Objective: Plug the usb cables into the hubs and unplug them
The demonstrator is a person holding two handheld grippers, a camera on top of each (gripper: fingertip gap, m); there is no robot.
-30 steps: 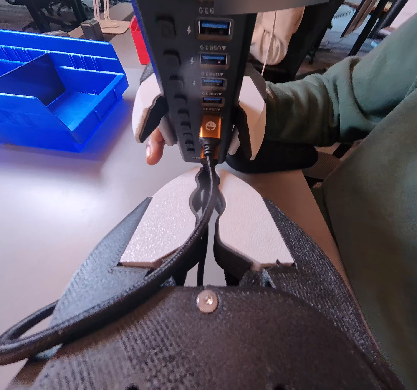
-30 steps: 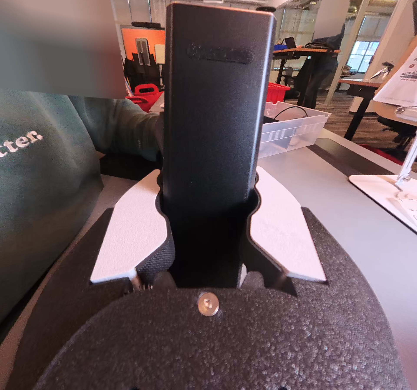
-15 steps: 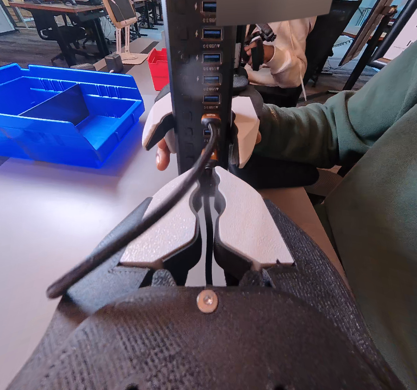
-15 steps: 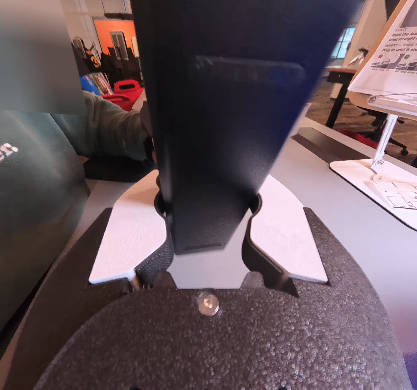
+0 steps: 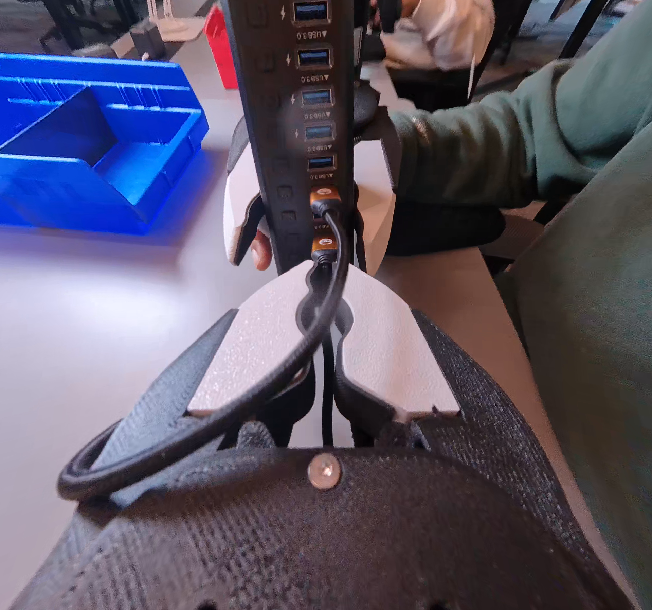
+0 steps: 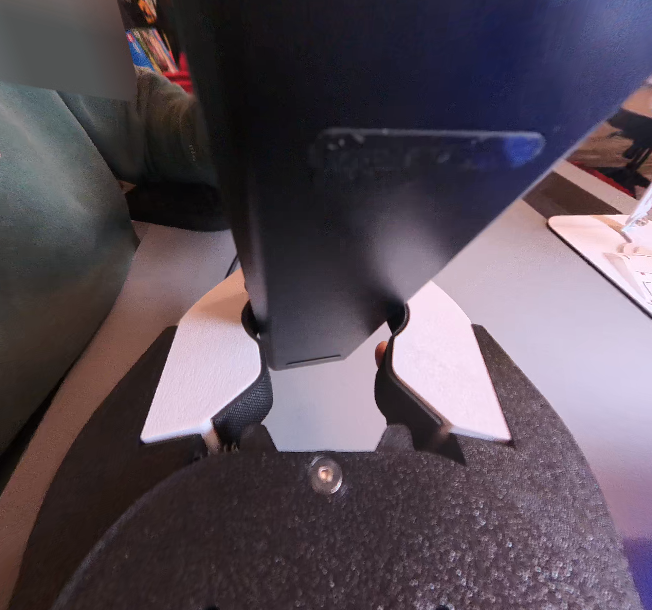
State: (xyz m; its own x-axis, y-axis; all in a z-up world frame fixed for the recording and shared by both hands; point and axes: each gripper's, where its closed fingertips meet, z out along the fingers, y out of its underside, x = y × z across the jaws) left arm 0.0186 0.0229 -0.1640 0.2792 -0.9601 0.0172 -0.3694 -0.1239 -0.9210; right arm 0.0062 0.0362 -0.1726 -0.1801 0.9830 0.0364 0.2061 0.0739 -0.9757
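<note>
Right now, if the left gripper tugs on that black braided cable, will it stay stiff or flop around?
Probably floppy: the black braided cable droops in a loose loop over the left gripper. It likely bends most at the orange plug seated in the USB hub. The weave looks grippy, so it should not slip.

blue bin [image 5: 95,141], red bin [image 5: 220,45], grey table [image 5: 88,328]
</note>
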